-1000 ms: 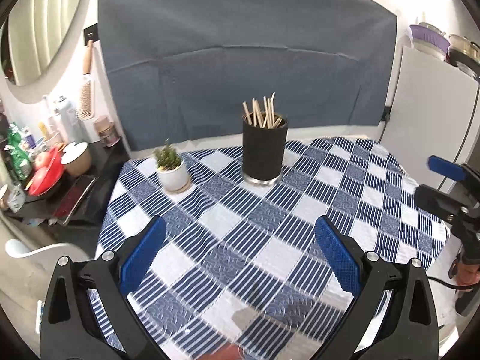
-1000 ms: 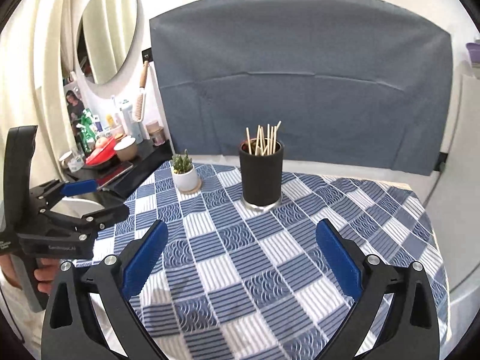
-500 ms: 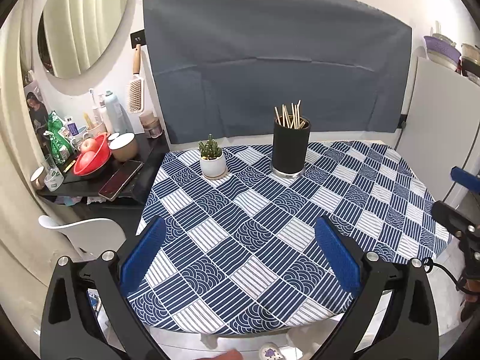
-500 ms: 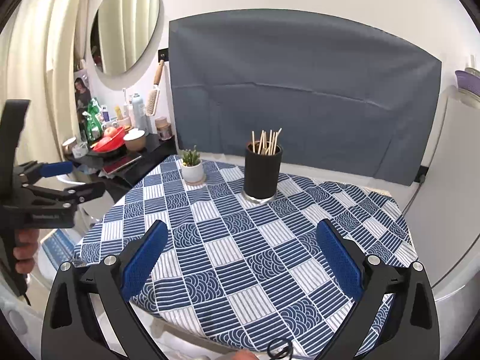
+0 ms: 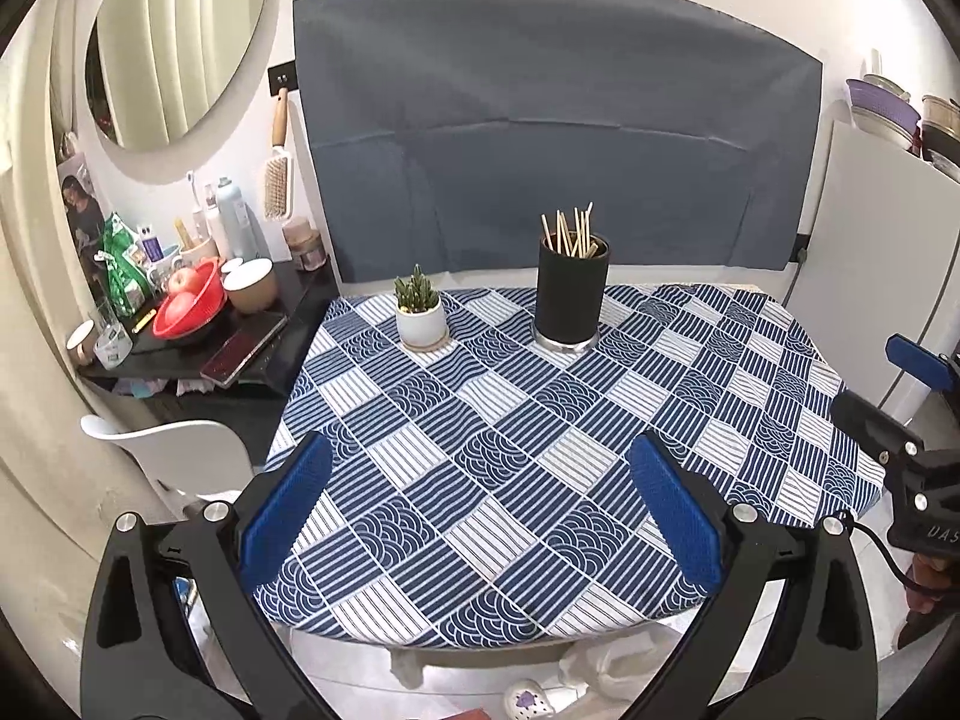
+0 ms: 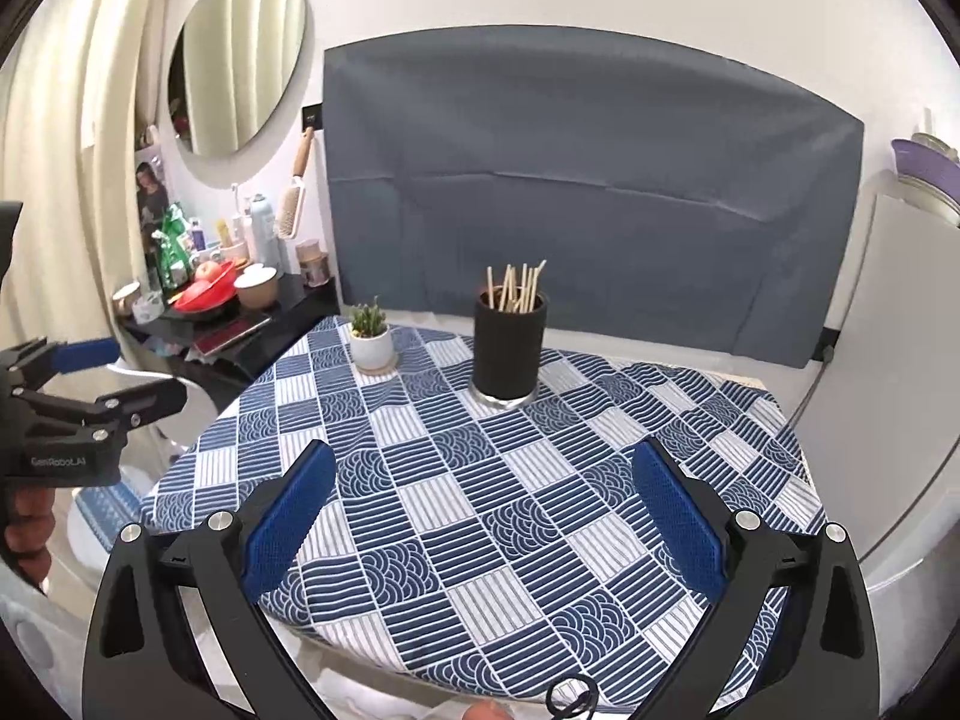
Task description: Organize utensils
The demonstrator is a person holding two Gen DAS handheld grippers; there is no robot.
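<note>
A black cylindrical holder [image 5: 571, 289] stands upright toward the back of the counter [image 5: 480, 480], which is covered by a blue-and-white patterned cloth, and a bundle of wooden chopsticks [image 5: 570, 231] sticks out of its top, leaning at slightly different angles. Just to the left of the holder sits a small succulent in a white pot [image 5: 420, 312] on a round coaster, apart from the holder. Behind the holder hangs a grey cloth backdrop [image 5: 558, 138]. The left gripper [image 5: 480, 501] hangs over the counter's near edge, well short of the holder, its blue-padded fingers [image 5: 285, 507] spread wide with nothing between them. The right gripper [image 6: 480, 507] is likewise near the front edge, well short of the holder, its fingers [image 6: 675, 513] wide apart and empty. Left of the holder, beyond the counter's edge, a dark side shelf [image 5: 240, 348] carries a red bowl with apples [image 5: 189, 306], bottles and cups.
</note>
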